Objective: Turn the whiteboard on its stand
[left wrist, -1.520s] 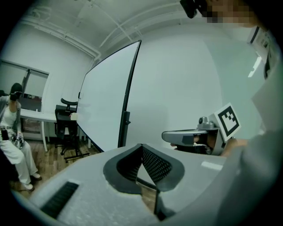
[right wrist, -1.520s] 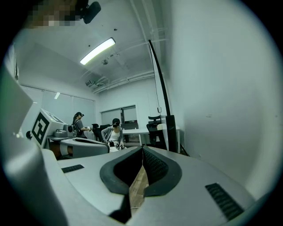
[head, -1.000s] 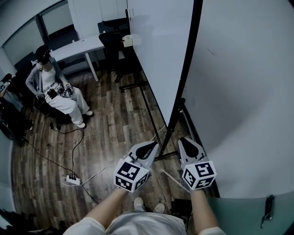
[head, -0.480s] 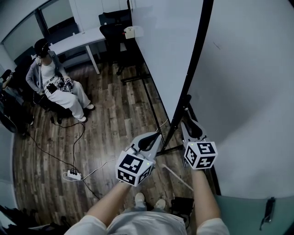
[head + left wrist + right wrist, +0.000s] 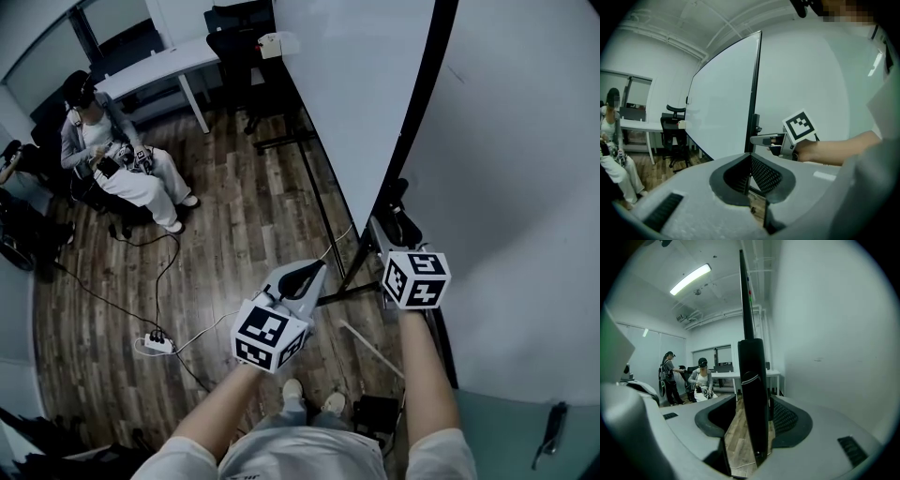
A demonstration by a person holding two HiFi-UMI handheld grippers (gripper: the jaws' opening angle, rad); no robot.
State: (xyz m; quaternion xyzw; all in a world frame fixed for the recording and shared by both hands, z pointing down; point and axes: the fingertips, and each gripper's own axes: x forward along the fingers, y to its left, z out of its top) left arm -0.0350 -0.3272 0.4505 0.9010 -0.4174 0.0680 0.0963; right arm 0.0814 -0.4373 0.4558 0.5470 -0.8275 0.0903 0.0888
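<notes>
Black whiteboard frame [image 5: 751,371] | between jaws of right gripper [image 5: 750,417] | opening

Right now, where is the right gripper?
The right gripper is right of centre in the head view, its opening jaws either side of the whiteboard's black post, left gripper lower left.

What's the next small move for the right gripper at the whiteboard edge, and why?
Probably close the right gripper on the whiteboard's black frame edge. Its jaws are opening and straddle that edge, with floor visible in the gap, so nothing is clamped yet. The left gripper is shut, empty and away from that edge, so the turn likely rests on the right.
</notes>
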